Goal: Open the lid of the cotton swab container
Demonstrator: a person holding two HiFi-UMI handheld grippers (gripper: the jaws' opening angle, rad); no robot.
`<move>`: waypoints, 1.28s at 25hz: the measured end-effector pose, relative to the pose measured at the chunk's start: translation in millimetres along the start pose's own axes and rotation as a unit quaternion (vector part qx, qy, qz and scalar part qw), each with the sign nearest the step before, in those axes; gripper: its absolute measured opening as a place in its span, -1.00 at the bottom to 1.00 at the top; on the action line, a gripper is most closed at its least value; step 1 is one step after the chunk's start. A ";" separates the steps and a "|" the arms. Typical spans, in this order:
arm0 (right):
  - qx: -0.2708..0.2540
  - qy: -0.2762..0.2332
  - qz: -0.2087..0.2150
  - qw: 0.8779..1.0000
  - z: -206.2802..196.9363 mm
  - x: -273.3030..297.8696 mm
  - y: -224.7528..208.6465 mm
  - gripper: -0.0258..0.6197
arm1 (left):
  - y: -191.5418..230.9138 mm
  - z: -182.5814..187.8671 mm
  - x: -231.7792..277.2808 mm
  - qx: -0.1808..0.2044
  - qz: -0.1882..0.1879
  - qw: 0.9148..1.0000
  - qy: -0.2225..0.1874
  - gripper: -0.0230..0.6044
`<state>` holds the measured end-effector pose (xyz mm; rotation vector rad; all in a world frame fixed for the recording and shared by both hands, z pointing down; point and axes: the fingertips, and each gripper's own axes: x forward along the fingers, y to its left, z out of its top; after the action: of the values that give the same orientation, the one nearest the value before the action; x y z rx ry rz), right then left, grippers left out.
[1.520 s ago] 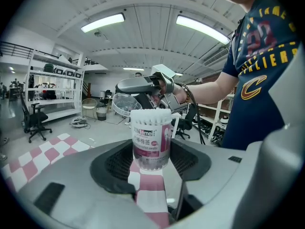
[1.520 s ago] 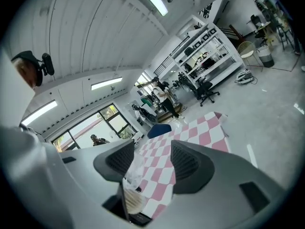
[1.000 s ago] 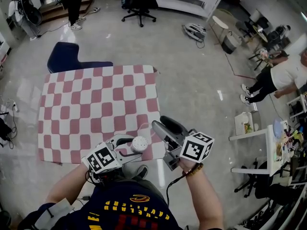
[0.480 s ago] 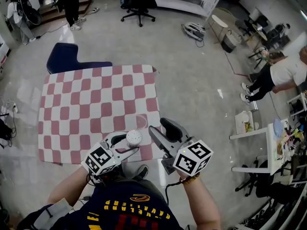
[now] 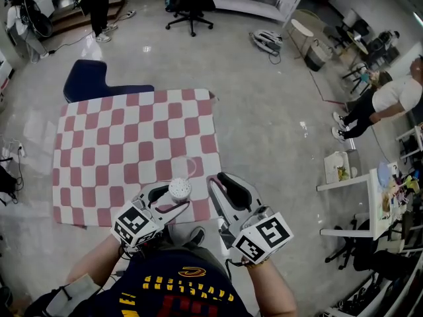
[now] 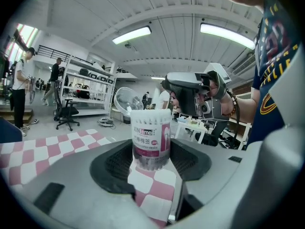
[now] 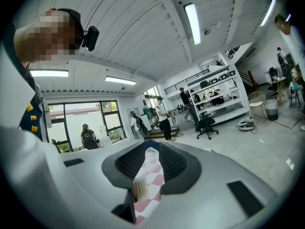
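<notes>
My left gripper (image 5: 169,200) is shut on the cotton swab container (image 5: 180,189), a clear tub with a pink label, held upright over the near edge of the red-and-white checkered cloth (image 5: 119,144). Its top shows the white swab heads. In the left gripper view the container (image 6: 151,140) stands between the pads of the left gripper (image 6: 151,162), with the right gripper (image 6: 190,97) behind it. A clear lid (image 5: 187,167) lies on the cloth just beyond. My right gripper (image 5: 226,185) hangs to the container's right; its jaws have just been closing to a narrow gap and nothing is between them (image 7: 150,163).
A dark blue object (image 5: 99,78) lies at the cloth's far left corner. An office chair (image 5: 192,8) and shelving stand farther off. A white table (image 5: 347,183) with clutter is at the right. People stand at the room's edges. My shoe (image 5: 193,236) is below the grippers.
The right gripper rolled, drew back toward me and its jaws narrowed. The left gripper carried the container a little up and to the left. The lid on the cloth stayed put.
</notes>
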<state>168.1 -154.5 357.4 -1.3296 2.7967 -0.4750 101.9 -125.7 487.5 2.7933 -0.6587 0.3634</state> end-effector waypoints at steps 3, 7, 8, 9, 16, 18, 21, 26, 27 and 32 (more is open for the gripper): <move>-0.016 -0.006 -0.001 1.000 -0.3 -1.5 3.2 -0.80 | 4.2 0.0 -0.9 -0.001 0.008 1.000 -0.002 -0.14; -0.016 -0.007 -0.008 1.000 -3.4 -5.1 -0.3 -0.89 | 7.8 2.2 -2.5 -0.004 0.017 1.000 -0.007 -0.14; -0.016 -0.007 -0.009 1.000 -4.0 -6.0 -1.3 -0.89 | 8.6 3.1 -3.0 -0.004 0.020 1.000 -0.008 -0.14; -0.017 -0.008 -0.011 1.000 -4.7 -6.7 -1.9 -0.89 | 9.6 3.7 -3.5 -0.001 0.023 1.000 -0.008 -0.14; -0.024 -0.009 -0.030 0.999 -14.3 -8.7 -6.0 -0.89 | 20.1 11.2 -8.8 0.032 0.061 0.997 -0.017 -0.14; -0.030 -0.006 -0.036 0.999 -17.6 -8.8 -7.2 -0.89 | 20.6 15.2 -9.1 0.043 0.066 0.997 -0.020 -0.14; -0.039 0.002 -0.042 0.998 -22.3 -8.1 -8.0 -0.89 | 20.5 20.5 -9.4 0.054 0.072 0.996 -0.027 -0.14; -0.045 0.005 -0.046 0.998 -23.4 -6.7 -7.1 -0.89 | 23.0 25.4 -11.9 0.063 0.082 0.994 -0.039 -0.14; -0.044 0.005 -0.047 0.998 -23.4 -6.7 -7.3 -0.89 | 23.2 25.6 -12.1 0.063 0.082 0.994 -0.039 -0.14; -0.043 0.006 -0.048 0.998 -24.3 -8.0 -6.5 -0.89 | 22.4 26.5 -13.4 0.060 0.082 0.994 -0.043 -0.14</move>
<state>174.8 -145.9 381.3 -1.4888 2.8018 -0.3698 84.8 -147.5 462.7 2.8911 -0.9177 0.3249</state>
